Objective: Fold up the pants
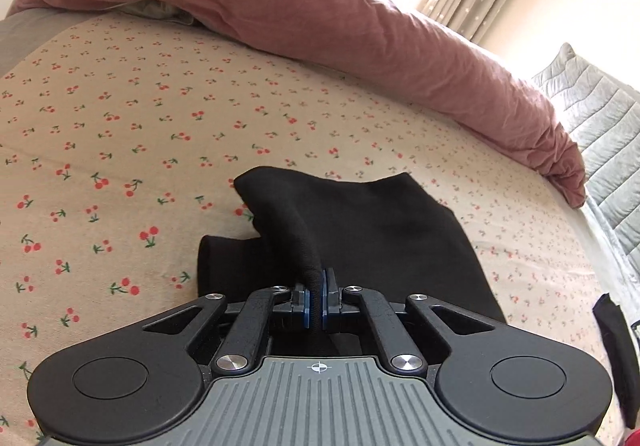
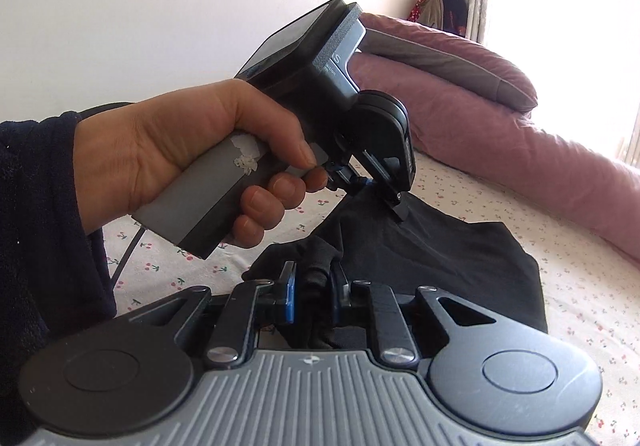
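1. Your left tool (image 1: 316, 300) sits nearest the lens in its own view, pinched tight on a ribbed black edge of the pants (image 1: 360, 230); the cloth rises in a taut ridge from the bed (image 1: 120, 134) into its pads.
2. Your right tool (image 2: 312, 286) is likewise closed, with a bunched wad of the same black fabric between its blue pads (image 2: 289, 296).
3. Seen from the right wrist, the pants (image 2: 440, 266) lie on the cherry-print bed on the near side of the pink duvet roll (image 2: 520, 150), well apart from it. The lifted end hangs from both tools, and the rest lies flat as a broad dark panel.
4. Your left hand (image 2: 192, 158) grips the handle of the left tool (image 2: 372, 186), which stands just above the pants, on the duvet side of your right tool.
5. My reading: a fold is under way, not finished. The pants already look doubled into a shorter block, but the held edge has not yet been laid down.
6. Left to do, as I judge it: carry the gripped end across the flat part, set it down squarely, let go and smooth it.
7. Whether more folds are needed I cannot tell, since much of the garment is hidden behind the tools.
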`<state>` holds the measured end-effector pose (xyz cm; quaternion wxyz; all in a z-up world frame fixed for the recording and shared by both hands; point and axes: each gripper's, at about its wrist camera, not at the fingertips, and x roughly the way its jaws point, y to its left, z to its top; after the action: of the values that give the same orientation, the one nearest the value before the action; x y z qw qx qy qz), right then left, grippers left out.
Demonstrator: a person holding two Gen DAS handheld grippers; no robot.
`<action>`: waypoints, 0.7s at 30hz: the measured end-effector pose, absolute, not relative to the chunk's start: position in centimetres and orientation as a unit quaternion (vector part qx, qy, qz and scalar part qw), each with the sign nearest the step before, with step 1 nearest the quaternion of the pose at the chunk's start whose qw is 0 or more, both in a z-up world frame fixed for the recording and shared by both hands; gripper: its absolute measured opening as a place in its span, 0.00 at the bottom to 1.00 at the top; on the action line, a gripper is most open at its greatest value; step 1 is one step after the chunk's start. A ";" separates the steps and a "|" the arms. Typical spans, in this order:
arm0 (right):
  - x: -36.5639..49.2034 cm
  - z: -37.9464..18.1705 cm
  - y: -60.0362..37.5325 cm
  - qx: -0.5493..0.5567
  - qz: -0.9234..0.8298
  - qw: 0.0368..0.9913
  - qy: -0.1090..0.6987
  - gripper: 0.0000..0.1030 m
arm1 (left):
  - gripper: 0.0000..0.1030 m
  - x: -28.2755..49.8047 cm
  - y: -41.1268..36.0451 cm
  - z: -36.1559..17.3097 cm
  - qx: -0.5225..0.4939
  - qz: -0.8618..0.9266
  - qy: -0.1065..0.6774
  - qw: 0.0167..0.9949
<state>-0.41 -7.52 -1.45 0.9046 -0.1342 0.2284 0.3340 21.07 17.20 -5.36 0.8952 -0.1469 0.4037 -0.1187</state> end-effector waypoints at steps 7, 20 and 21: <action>0.2 -2.5 -6.8 -0.147 0.350 0.889 0.257 0.08 | 0.04 19.6 17.8 -4.7 -0.112 -0.121 0.390 0.906; 2.6 -3.2 -7.3 -0.069 0.370 0.873 0.311 0.09 | 0.12 19.4 17.2 -5.2 -0.079 -0.088 0.395 0.911; 2.9 -3.4 -7.4 -0.063 0.370 0.872 0.314 0.10 | 0.12 19.4 17.5 -5.1 -0.086 -0.089 0.395 0.910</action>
<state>2.86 -7.37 -3.36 0.8718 -0.0632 0.3144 0.3704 19.36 17.49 -5.07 0.9104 -0.0857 0.3949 -0.0887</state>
